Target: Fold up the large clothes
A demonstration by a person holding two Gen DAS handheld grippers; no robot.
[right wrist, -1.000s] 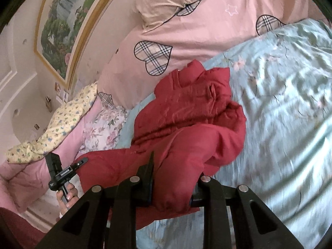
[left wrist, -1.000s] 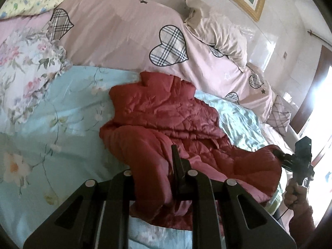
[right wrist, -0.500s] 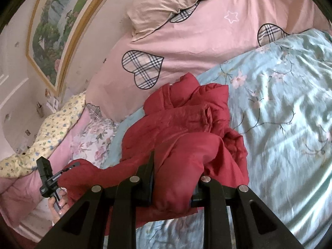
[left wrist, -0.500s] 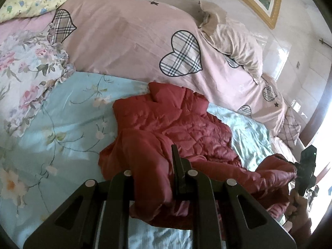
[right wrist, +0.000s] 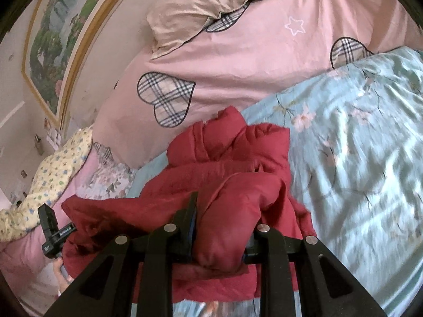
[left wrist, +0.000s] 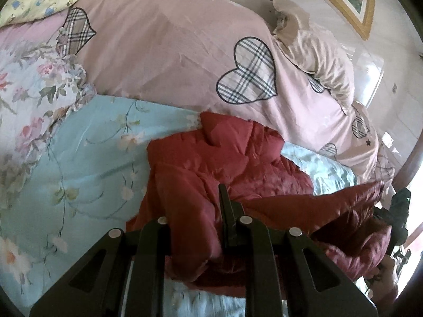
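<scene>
both views were lit by soft daylight. in the left wrist view a window (left wrist: pixel 415 211) at the right edge blew out to white glare. the sheet (right wrist: pixel 370 158) in the right wrist view was streaked with motion blur and shiny highlights. fisheye bending curved the frame (right wrist: pixel 39 52) and wall, and dark vignette ringed each corner.

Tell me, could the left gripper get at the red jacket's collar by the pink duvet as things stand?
Probably not right now. The left gripper is shut on a fold of the red jacket, so it would have to let go first. Otherwise the collar lies uncovered straight ahead, with only jacket fabric between.
</scene>
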